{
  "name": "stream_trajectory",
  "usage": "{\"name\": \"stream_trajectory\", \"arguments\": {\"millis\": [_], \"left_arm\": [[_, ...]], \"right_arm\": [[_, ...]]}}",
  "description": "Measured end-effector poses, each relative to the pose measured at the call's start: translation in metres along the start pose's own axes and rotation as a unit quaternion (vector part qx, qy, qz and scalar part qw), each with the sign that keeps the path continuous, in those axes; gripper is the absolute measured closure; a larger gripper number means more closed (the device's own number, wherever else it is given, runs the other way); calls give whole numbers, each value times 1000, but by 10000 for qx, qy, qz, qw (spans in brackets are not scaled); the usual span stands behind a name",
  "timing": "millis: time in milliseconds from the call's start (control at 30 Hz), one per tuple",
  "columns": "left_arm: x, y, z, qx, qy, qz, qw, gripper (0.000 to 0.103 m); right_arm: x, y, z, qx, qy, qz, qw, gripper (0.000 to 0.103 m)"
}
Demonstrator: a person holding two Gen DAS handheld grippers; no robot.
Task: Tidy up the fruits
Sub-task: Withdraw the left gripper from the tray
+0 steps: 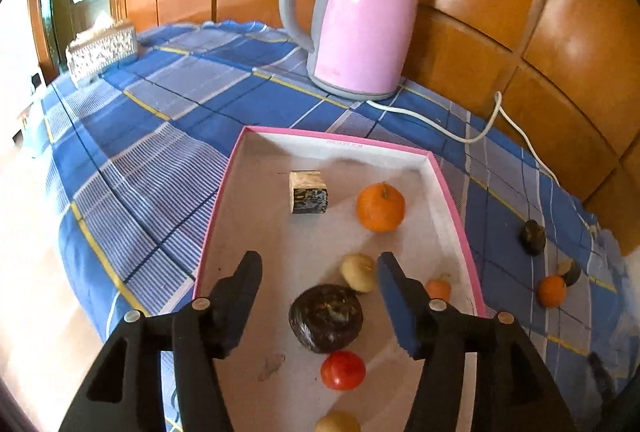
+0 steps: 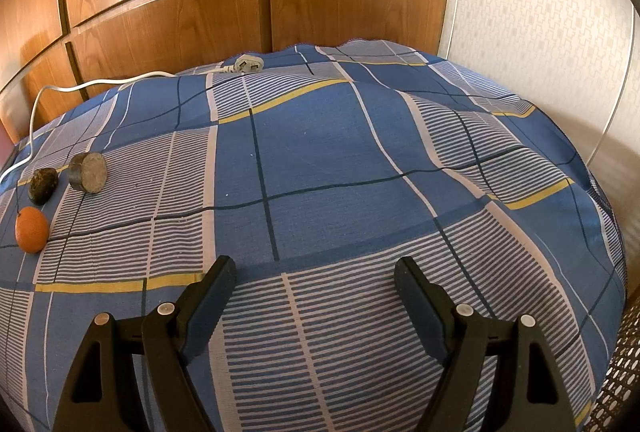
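Observation:
A pink-rimmed white tray [image 1: 248, 168] lies on the blue checked cloth. In it are an orange [image 1: 380, 207], a wooden block [image 1: 309, 191], a pale round fruit [image 1: 359, 272], a dark brown fruit [image 1: 326, 318], a red fruit [image 1: 343, 370], a small orange fruit [image 1: 439, 288] and a pale fruit [image 1: 337, 423] at the bottom edge. My left gripper [image 1: 318, 264] is open above the tray, over the dark fruit, holding nothing. On the cloth outside lie an orange [image 2: 31, 229], a dark fruit [image 2: 43, 185] and a dark round disc [image 2: 89, 172]. My right gripper [image 2: 314, 270] is open and empty over bare cloth.
A pink kettle [image 1: 360, 16] stands behind the tray, its white cord [image 1: 476, 136] trailing right to a plug [image 2: 248, 64]. A tissue box [image 1: 102, 48] sits far left. Wooden panels back the table. The cloth drops off at the right edge [image 2: 600, 232].

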State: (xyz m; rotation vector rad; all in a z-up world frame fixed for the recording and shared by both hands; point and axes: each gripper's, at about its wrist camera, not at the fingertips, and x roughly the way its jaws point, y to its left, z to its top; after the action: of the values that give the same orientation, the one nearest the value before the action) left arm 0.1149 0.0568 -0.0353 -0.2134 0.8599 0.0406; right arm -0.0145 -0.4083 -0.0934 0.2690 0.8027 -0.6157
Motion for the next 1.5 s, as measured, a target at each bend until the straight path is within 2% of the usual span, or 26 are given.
{"name": "stream_trajectory", "arguments": {"millis": [200, 533, 1067, 1500], "left_arm": [[-17, -11, -9, 142, -97, -115, 9998, 38], [-31, -10, -27, 226, -156, 19, 9996, 19], [-42, 0, -41, 229, -261, 147, 9993, 10], [-44, 12, -48, 139, -192, 199, 9995, 9]], "right_arm": [[0, 0, 0, 0, -1, -3, 10000, 20], [-1, 0, 0, -1, -2, -7, 10000, 20], [-1, 0, 0, -3, -5, -13, 10000, 21], [-1, 1, -1, -7, -6, -21, 10000, 21]]}}
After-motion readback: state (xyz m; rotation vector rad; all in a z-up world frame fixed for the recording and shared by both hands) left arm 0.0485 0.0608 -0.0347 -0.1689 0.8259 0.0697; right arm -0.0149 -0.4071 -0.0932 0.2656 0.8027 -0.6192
